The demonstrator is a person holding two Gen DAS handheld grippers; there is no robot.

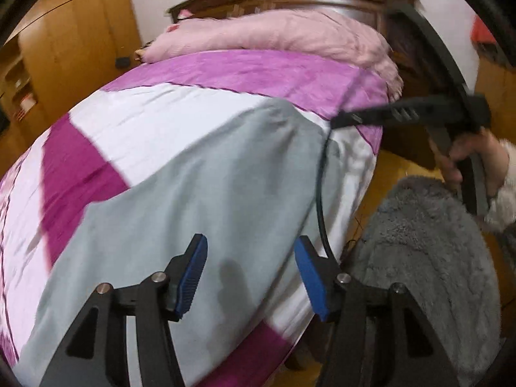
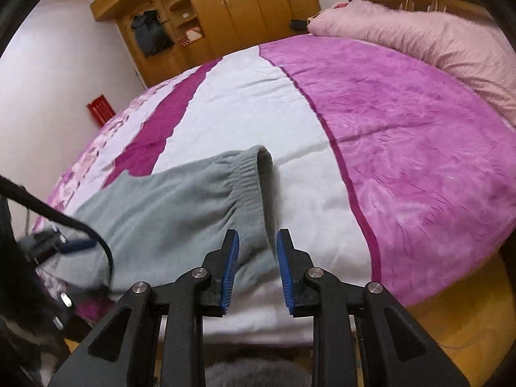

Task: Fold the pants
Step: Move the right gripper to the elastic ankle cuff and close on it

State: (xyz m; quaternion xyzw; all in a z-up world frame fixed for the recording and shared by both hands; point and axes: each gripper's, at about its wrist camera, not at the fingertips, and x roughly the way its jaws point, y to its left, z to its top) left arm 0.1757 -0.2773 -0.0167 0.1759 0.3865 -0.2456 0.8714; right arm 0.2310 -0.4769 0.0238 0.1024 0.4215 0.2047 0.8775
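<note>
Grey pants (image 1: 193,200) lie spread flat on the bed. In the right wrist view the pants (image 2: 167,206) end in an elastic waistband (image 2: 248,174) that points toward the bed's middle. My left gripper (image 1: 250,274) is open and empty, just above the grey fabric near the bed's edge. My right gripper (image 2: 258,267) is open and empty, its blue pads either side of the waistband's near corner. The right gripper also shows in the left wrist view (image 1: 342,119), held in a hand at the right, past the pants' far end.
The bedspread (image 2: 403,148) has purple, white and magenta bands. A pink duvet (image 1: 290,35) lies by the wooden headboard. A wooden wardrobe (image 2: 213,16) stands behind the bed. A black cable (image 1: 321,193) hangs by the bed's edge. The person's grey fleece (image 1: 429,258) is at the right.
</note>
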